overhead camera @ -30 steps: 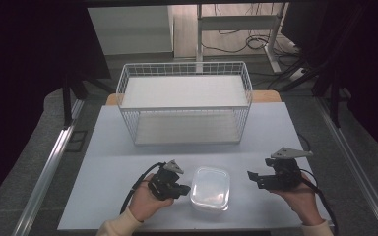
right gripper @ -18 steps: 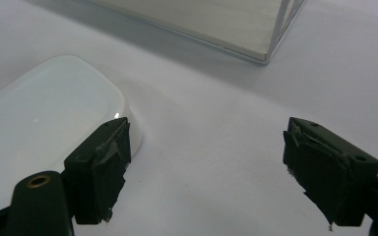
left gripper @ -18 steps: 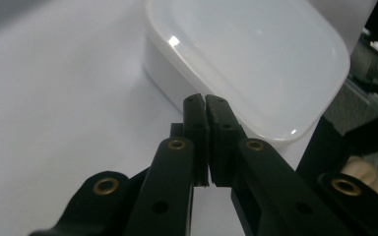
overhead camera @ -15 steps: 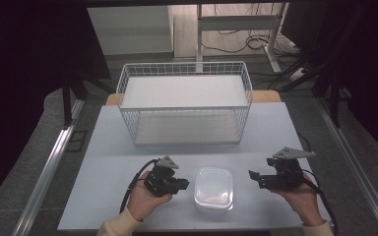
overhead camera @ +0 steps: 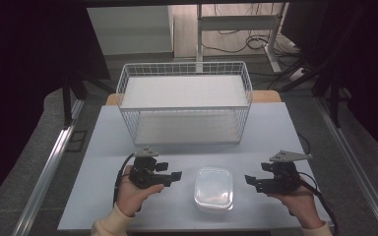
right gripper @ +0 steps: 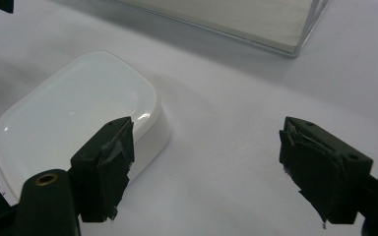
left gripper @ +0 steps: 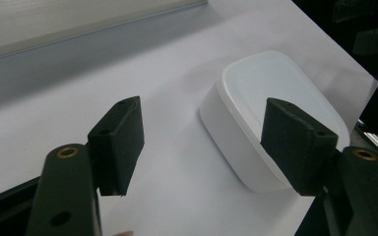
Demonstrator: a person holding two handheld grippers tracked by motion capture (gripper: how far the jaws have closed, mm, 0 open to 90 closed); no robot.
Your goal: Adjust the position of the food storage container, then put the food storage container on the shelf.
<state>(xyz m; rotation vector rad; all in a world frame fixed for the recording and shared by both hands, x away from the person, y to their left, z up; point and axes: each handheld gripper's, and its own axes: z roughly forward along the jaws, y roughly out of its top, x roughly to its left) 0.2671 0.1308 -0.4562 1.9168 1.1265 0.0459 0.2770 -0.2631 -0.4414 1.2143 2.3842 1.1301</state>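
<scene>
1. Your left gripper (overhead camera: 176, 175) has just been opening; the jaws now stand wide w/ nothing between them. In the left gripper view the box (left gripper: 270, 113) sits beyond the jaws, not clamped.
2. Vs a sec ago: the left gripper was right up against the box's left side; now there's a clear gap of bare table (overhead camera: 98, 147) between them. You've let go & backed off to the left.
3. The box (overhead camera: 213, 189), white w/ lid on, sits flat near the table's front edge, about mid-width, between both grippers.
4. Your right gripper (overhead camera: 249, 181) hangs just right of the box, jaws wide apart, holding nothing, not touching it.
5. Wire basket (overhead camera: 184, 105) stands at the back edge, well apart from the box.
6. Meaning, likely: the box is placed/released; next grab starts fresh.
</scene>
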